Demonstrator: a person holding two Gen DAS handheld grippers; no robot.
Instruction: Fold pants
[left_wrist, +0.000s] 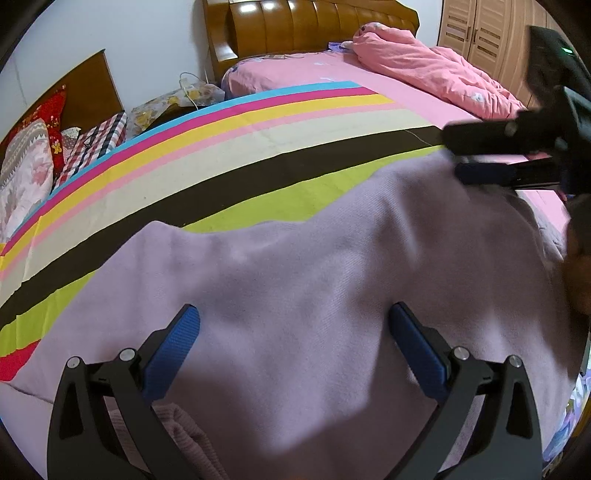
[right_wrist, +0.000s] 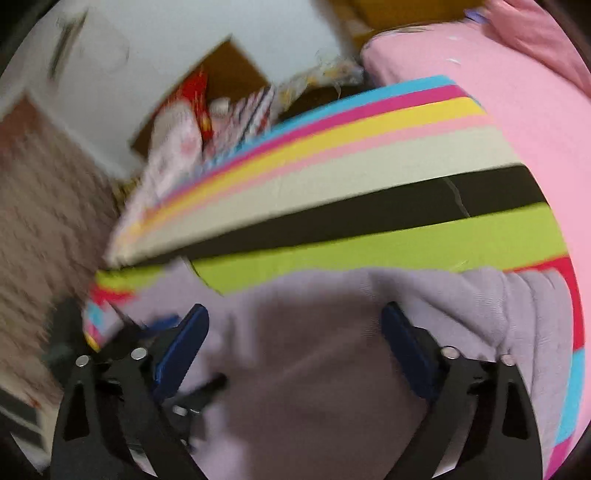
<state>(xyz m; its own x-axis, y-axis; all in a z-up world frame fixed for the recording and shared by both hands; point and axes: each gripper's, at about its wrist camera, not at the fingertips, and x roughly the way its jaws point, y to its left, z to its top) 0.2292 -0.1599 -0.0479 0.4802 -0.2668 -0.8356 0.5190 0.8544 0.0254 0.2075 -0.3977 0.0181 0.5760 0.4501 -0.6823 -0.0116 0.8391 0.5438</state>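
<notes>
One lilac pants (left_wrist: 295, 280). Two grippers: left (left_wrist: 295, 347), right (right_wrist: 295, 343), each with two blue pads. One striped sheet (left_wrist: 229, 147). One pink quilt (left_wrist: 436, 74). One headboard (left_wrist: 314, 26). One wardrobe (left_wrist: 480, 33). Pillow pile at bed's left edge, count unclear.

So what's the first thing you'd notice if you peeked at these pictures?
The rainbow-striped sheet grabs the eye first, its blue, pink, yellow, cream, black and green bands running across the bed. In front of it lie the soft lilac pants, spread wide under the open left gripper. Far back, a crumpled pink quilt sits near the wooden headboard.
</notes>
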